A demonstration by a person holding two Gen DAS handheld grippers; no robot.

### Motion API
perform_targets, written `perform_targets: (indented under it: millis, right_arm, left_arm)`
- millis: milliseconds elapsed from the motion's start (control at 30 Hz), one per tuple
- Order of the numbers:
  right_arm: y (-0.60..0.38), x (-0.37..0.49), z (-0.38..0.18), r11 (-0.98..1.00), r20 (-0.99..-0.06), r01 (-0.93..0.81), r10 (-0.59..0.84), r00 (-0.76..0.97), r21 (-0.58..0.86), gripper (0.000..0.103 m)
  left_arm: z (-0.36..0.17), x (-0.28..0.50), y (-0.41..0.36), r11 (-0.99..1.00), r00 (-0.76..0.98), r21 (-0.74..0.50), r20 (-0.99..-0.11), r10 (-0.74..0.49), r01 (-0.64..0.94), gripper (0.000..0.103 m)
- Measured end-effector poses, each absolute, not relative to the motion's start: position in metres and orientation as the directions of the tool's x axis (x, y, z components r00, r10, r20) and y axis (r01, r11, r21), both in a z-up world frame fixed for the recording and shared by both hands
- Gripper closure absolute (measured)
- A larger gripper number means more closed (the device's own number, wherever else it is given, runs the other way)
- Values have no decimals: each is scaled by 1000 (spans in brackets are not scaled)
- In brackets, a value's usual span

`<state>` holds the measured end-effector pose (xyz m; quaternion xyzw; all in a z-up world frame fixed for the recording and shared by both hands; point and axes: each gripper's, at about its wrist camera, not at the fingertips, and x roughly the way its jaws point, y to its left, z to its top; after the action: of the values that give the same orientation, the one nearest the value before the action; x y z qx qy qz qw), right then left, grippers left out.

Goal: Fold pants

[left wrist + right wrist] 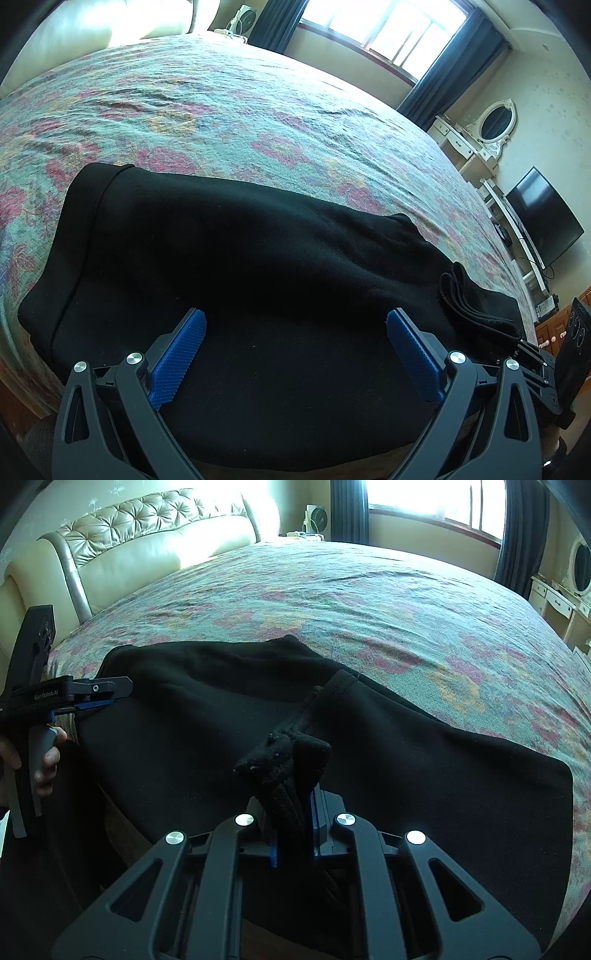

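Black pants lie across the near edge of the bed, also in the right wrist view. My left gripper is open, its blue pads spread wide just above the fabric, holding nothing. It shows from the side in the right wrist view, at the left end of the pants. My right gripper is shut on a bunched fold of the pants' edge, lifted a little. That pinched edge shows in the left wrist view with the right gripper at the far right.
The floral bedspread covers the bed beyond the pants. A padded headboard stands at the left. A dressing table with oval mirror and a TV stand past the bed's right side. A window is behind.
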<state>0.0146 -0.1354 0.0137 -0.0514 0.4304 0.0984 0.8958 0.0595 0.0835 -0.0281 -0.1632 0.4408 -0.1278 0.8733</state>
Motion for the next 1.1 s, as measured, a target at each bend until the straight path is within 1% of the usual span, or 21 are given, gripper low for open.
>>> perform_targets:
  millis: [67, 333, 400, 767, 833, 967, 1033, 1100]
  right_arm:
    - [-133, 15, 12, 974, -787, -224, 122, 605, -21, 91]
    - [-122, 14, 5, 970, -812, -236, 91, 577, -59, 81]
    - [-121, 14, 5, 969, -814, -242, 96, 572, -57, 76]
    - [-112, 9, 6, 962, -820, -263, 95, 564, -69, 74]
    - [-109, 6, 6, 959, -818, -276, 106, 565, -66, 69]
    - [-104, 2, 5, 950, -821, -306, 132, 555, -55, 65]
    - [-104, 0, 6, 946, -827, -325, 167, 537, -19, 60]
    - [-107, -1, 10, 938, -835, -344, 221, 503, 41, 59]
  left_arm:
    - [-28, 59, 83, 917, 579, -390, -730, -363, 83, 6]
    - [-29, 60, 80, 924, 579, -370, -735, -353, 93, 6]
    - [-29, 60, 79, 925, 579, -367, -736, -351, 95, 6]
    - [-30, 60, 80, 923, 580, -373, -734, -354, 91, 6]
    - [-30, 60, 81, 923, 581, -375, -733, -355, 90, 6]
    - [-29, 60, 81, 924, 580, -371, -734, -353, 92, 6]
    - [-30, 60, 81, 925, 580, -368, -735, -351, 94, 6]
    - [-29, 60, 81, 925, 580, -368, -735, -352, 94, 6]
